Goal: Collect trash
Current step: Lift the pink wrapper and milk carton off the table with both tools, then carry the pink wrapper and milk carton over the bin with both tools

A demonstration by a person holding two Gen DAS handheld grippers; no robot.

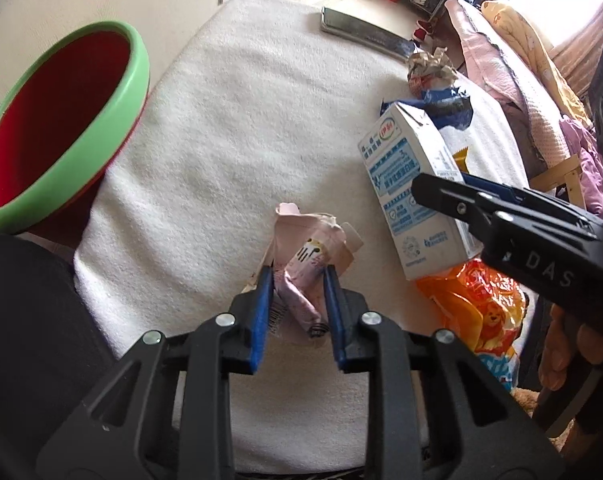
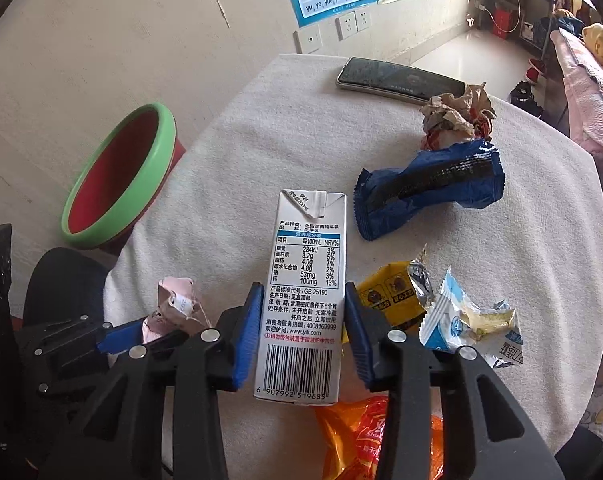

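1. Left gripper point(image 1: 297, 312): its blue pads are clamped on a crumpled pink carton point(image 1: 309, 264), one pad on each flank. The carton pokes forward toward 12 o'clock over the white cloth point(image 1: 237, 120) of the table.

2. Right gripper point(image 2: 303, 332): the pads sit either side of a white milk carton point(image 2: 307, 280), pressed against its narrow sides, so it is gripped. The carton points to 12 o'clock, nutrition panel and barcode facing up. From the left wrist view this same gripper comes in from 3 o'clock with the box in its jaws.

3. Bin point(image 2: 121, 176): a red bucket with a green rim stands off the table edge at about 10 o'clock from the milk carton. Its mouth tilts toward the cameras; the part of its inside that shows is bare red wall, and I cannot see the bottom.

4. Loose rubbish on the cloth, right wrist view:
   - a blue wrapper point(image 2: 429, 188) at 1 o'clock from the milk carton
   - a ball of crumpled brown paper point(image 2: 457, 116) just beyond it, touching its far end
   - a yellow packet point(image 2: 393, 296) just beside the right pad, at 3 o'clock
   - a torn white-and-blue wrapper point(image 2: 469, 324) next to that
   - an orange bag point(image 2: 353, 436) under the gripper at 6 o'clock

5. A dark phone point(image 2: 397, 80) lies near the far edge at 12 o'clock.
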